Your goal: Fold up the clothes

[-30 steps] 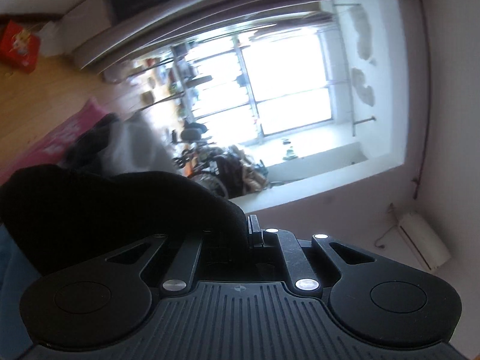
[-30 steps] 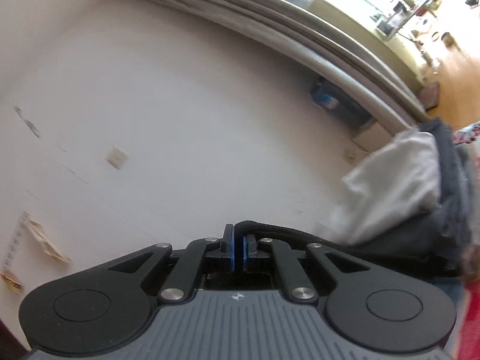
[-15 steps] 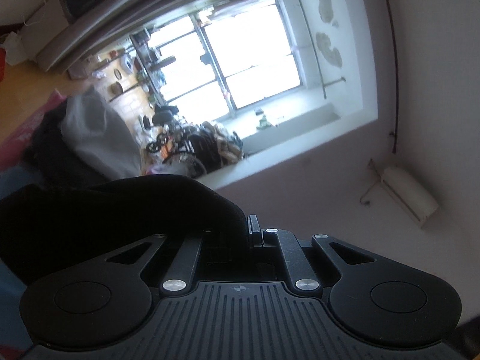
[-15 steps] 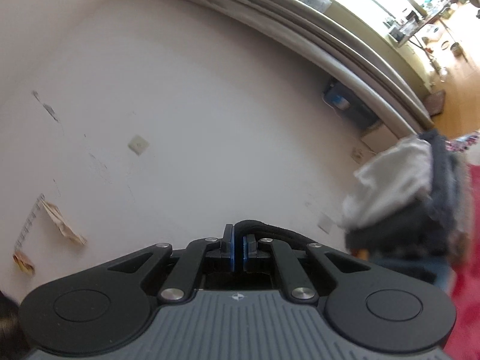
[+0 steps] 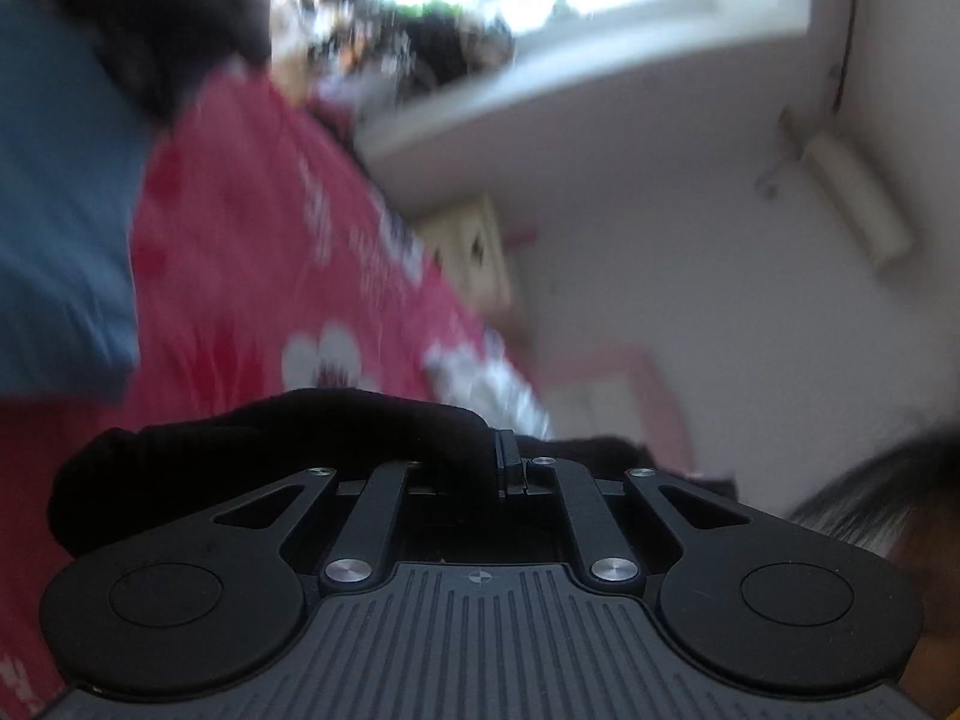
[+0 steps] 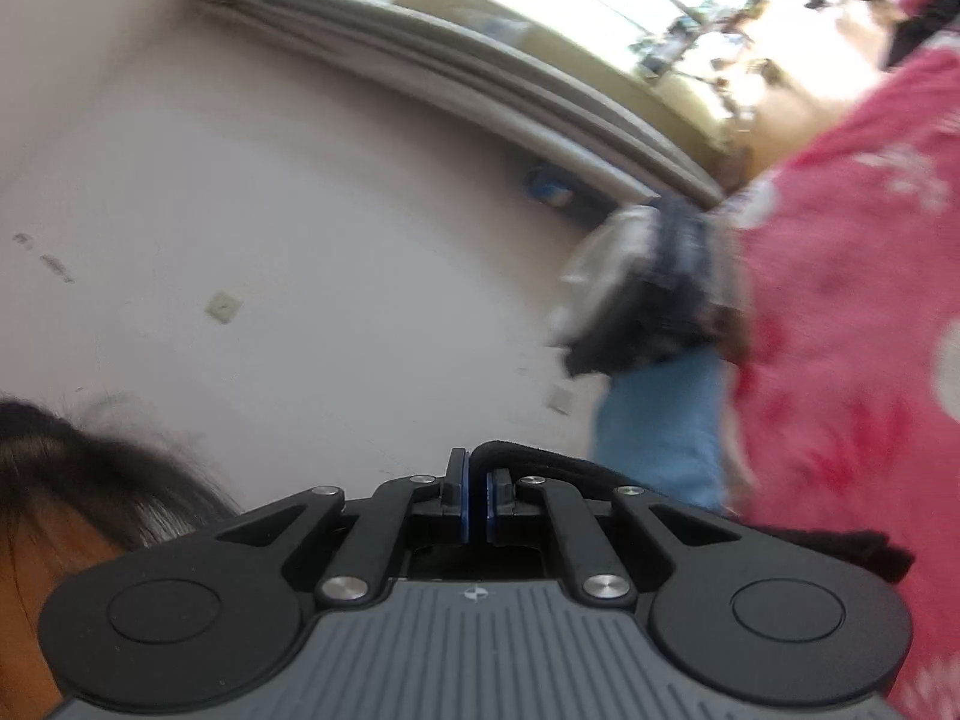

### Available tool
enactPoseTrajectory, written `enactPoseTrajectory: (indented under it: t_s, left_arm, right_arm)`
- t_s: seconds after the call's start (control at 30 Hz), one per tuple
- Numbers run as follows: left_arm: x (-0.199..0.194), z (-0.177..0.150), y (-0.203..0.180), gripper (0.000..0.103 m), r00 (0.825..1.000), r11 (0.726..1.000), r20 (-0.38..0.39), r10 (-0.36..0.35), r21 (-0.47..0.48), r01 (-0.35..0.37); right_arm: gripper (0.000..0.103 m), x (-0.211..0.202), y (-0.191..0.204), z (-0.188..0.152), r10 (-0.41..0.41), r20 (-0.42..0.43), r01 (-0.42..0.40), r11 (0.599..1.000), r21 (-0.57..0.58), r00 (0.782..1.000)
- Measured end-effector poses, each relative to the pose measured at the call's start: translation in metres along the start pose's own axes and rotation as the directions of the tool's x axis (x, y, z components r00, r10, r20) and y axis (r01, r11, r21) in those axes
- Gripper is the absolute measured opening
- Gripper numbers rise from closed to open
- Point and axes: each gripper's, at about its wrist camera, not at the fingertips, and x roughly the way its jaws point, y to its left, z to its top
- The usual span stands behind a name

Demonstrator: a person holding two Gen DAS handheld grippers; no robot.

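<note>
My left gripper (image 5: 509, 461) is shut on a black garment (image 5: 252, 450) that bunches over its left finger and hangs to the left. My right gripper (image 6: 475, 480) is shut on the black garment (image 6: 540, 463) too; a thin edge of it loops over the right finger and trails off to the right (image 6: 864, 546). Both views are tilted and blurred. A red patterned bedspread (image 5: 258, 276) lies behind the left gripper and fills the right side of the right wrist view (image 6: 852, 324).
A blue cloth (image 5: 54, 210) lies on the bedspread, with a pile of dark and grey-white clothes (image 6: 648, 282) beyond it. A person's dark hair (image 6: 78, 456) is close to both cameras. White wall (image 6: 270, 210), window ledge (image 5: 570, 78) and curtain folds (image 6: 480, 78) surround.
Both grippers have swung quickly with the black garment still pinched. The bedspread and blue cloth have come into view, the window has slid toward the top edge, and the person's hair now shows.
</note>
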Motion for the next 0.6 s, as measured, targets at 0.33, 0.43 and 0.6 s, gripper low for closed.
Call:
enactPoseTrajectory:
  t_s: [0.33,0.43,0.6]
  left_arm:
    - [0.142,0.0,-0.006,0.007,0.962,0.997,-0.261,-0.077,-0.003,0.079]
    - [0.181,-0.005,-0.01,0.007,0.945,0.993,-0.306,-0.118,-0.025,0.116]
    - [0.22,-0.008,-0.005,0.007,0.931,0.989,-0.335,-0.145,-0.066,0.13]
  right_arm:
    - [0.006,-0.089,-0.027,0.021,-0.159,0.211,0.163,0.987,0.0,0.964]
    - [0.006,-0.111,-0.024,0.035,-0.217,0.263,0.23,0.973,-0.022,0.94]
    - [0.006,-0.136,-0.036,0.047,-0.276,0.327,0.295,0.956,-0.007,0.904]
